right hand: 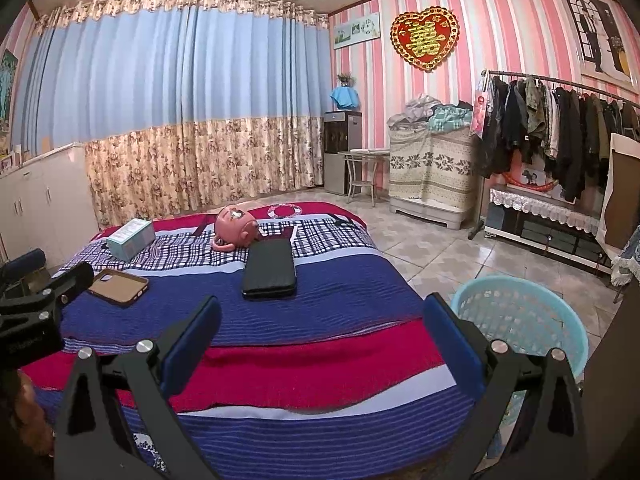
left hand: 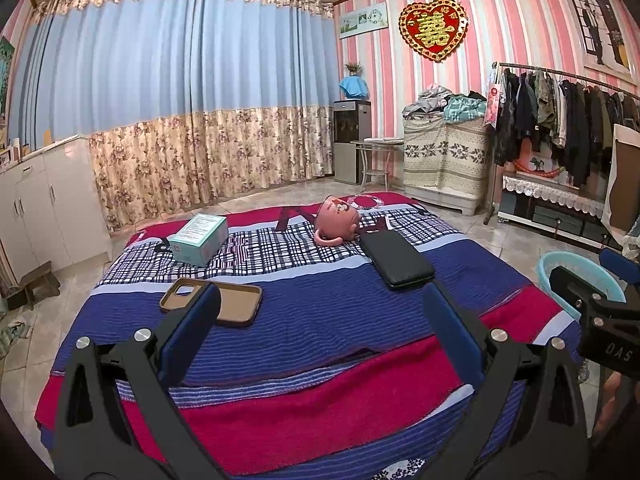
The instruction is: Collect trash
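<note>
A low table covered by a blue, red and checked cloth (left hand: 320, 320) holds a brown phone case (left hand: 236, 304), a teal box (left hand: 199, 237), a tipped pink mug (left hand: 336, 220), a black wallet-like case (left hand: 396, 258) and a roll of clear tape (left hand: 366, 201). The same items show in the right wrist view: phone case (right hand: 118, 286), box (right hand: 131, 238), mug (right hand: 235, 227), black case (right hand: 270, 268). A light-blue mesh basket (right hand: 520, 320) stands on the floor right of the table. My left gripper (left hand: 320, 300) is open and empty above the cloth. My right gripper (right hand: 320, 312) is open and empty.
White cabinets (left hand: 36, 208) line the left wall under long curtains. A water dispenser (left hand: 352, 140), a small stool (left hand: 376, 160), a covered chest (left hand: 444, 160) and a clothes rack (left hand: 560, 112) stand at the back right. The floor is tiled.
</note>
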Available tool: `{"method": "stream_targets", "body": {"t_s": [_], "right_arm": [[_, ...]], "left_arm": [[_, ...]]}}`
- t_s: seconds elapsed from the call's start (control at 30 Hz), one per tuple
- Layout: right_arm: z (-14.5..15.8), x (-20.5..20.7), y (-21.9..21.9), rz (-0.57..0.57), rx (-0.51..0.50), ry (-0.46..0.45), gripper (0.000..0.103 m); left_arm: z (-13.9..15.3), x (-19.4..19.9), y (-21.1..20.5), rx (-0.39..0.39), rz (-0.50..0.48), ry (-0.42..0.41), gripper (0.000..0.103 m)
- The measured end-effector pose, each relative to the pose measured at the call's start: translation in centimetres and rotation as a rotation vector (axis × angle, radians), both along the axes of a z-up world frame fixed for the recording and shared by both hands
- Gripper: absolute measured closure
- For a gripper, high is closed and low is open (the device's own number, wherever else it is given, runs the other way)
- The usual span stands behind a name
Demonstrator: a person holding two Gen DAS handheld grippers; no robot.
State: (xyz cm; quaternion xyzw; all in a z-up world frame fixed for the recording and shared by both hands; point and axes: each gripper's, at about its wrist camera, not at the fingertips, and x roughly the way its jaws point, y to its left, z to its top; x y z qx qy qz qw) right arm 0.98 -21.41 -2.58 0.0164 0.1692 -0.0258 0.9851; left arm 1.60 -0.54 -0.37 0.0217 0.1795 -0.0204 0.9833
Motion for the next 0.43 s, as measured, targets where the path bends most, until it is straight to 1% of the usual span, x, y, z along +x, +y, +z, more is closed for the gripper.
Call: {"method": "stream_targets", "body": {"t_s": [0.3, 0.43], "right_arm": [[0.3, 0.6, -0.1, 0.001, 0.008, 0.018, 0.005], [0.3, 0.6, -0.2, -0.002, 0.012, 0.021, 0.005]], "left_arm": [[-0.2, 0.4, 1.4, -0.006, -0.005, 0.013, 0.005], [-0.8, 1.2, 1.0, 0.000, -0.003, 0.028, 0.005]]}}
